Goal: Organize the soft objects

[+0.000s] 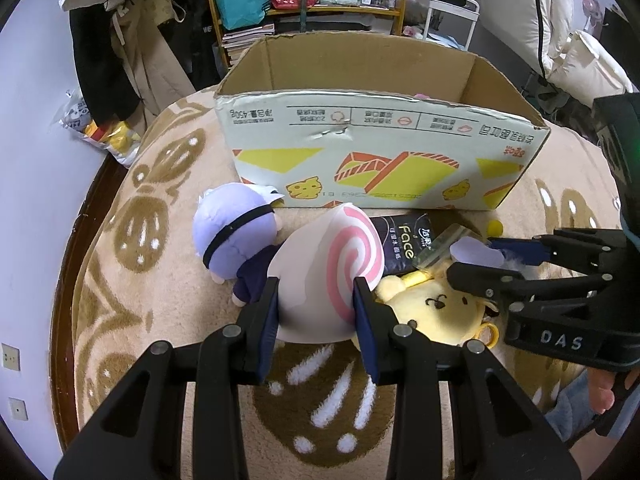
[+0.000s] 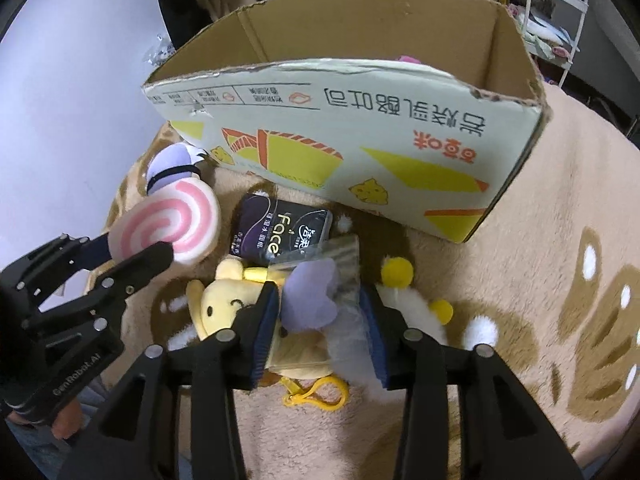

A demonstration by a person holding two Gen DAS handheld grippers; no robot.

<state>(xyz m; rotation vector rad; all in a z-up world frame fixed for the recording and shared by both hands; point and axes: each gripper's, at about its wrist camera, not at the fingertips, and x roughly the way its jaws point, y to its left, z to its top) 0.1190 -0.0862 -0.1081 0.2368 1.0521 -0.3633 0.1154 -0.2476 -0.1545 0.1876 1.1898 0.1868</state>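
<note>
My left gripper [image 1: 316,300] is shut on a round pink-and-white swirl cushion [image 1: 332,268], also in the right wrist view [image 2: 172,224]. My right gripper [image 2: 320,312] is shut on a clear bag holding a purple-and-white plush [image 2: 316,300]; it shows at the right of the left wrist view [image 1: 476,254]. A yellow dog plush [image 1: 436,308] lies under both. A lavender-haired doll [image 1: 232,232] lies left of the cushion. An open cardboard box [image 1: 380,144] stands just behind the toys.
A dark "Face" tissue pack [image 1: 404,244] lies in front of the box. A white plush with yellow pom-poms [image 2: 416,304] lies at right. All rest on a beige patterned blanket [image 1: 168,320]. Shelves and hanging clothes stand behind.
</note>
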